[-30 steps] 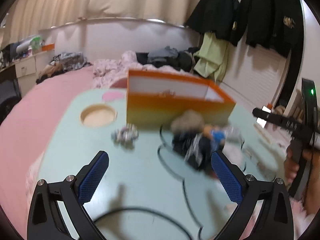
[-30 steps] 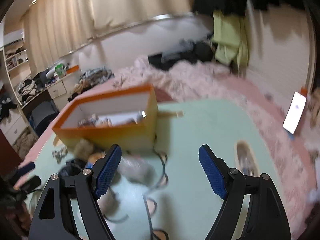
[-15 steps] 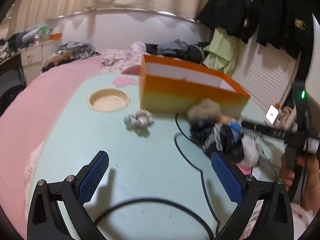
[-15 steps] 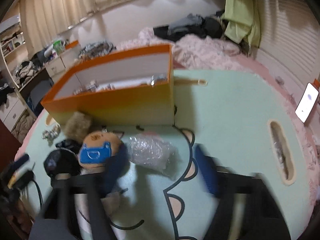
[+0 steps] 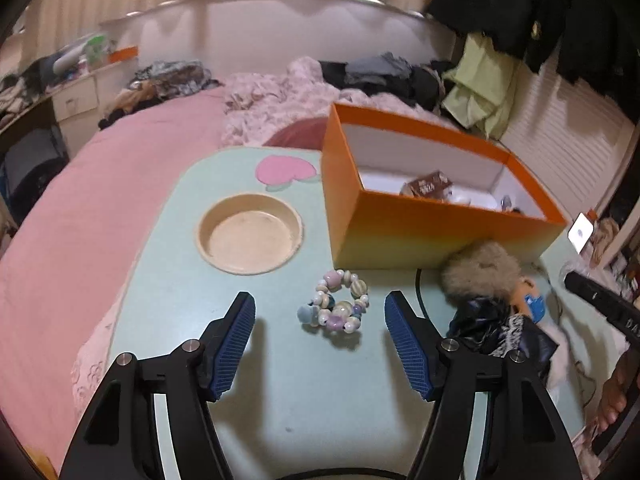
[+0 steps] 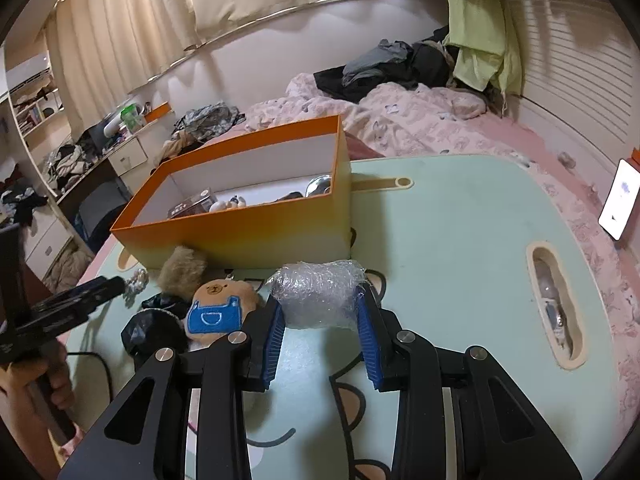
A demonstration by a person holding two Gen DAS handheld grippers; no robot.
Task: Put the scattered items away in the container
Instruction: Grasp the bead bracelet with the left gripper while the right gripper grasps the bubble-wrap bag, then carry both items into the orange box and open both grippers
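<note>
An orange box (image 5: 420, 232) with several small items inside stands on the pale green table (image 5: 320, 400); it also shows in the right wrist view (image 6: 256, 236). My left gripper (image 5: 320, 320) is open, its jaws on either side of a beaded bracelet (image 5: 338, 308). My right gripper (image 6: 322, 312) is shut on a bubble-wrap bundle (image 6: 318, 292) lying in front of the box. A bear plush with a blue patch (image 6: 218, 310), a brown fluffy ball (image 6: 182, 270) and a black bag (image 6: 154, 322) lie left of the bundle.
A round recess (image 5: 250, 234) is sunk in the table left of the box, and an oblong slot (image 6: 554, 304) at the right. A black cable (image 5: 418, 280) crosses the table. A phone (image 6: 620, 200) leans at the far right. Pink bedding surrounds the table.
My left gripper moved up to the bracelet, which now lies between its jaws. My right gripper dropped toward the table and closed on the bubble-wrap bundle.
</note>
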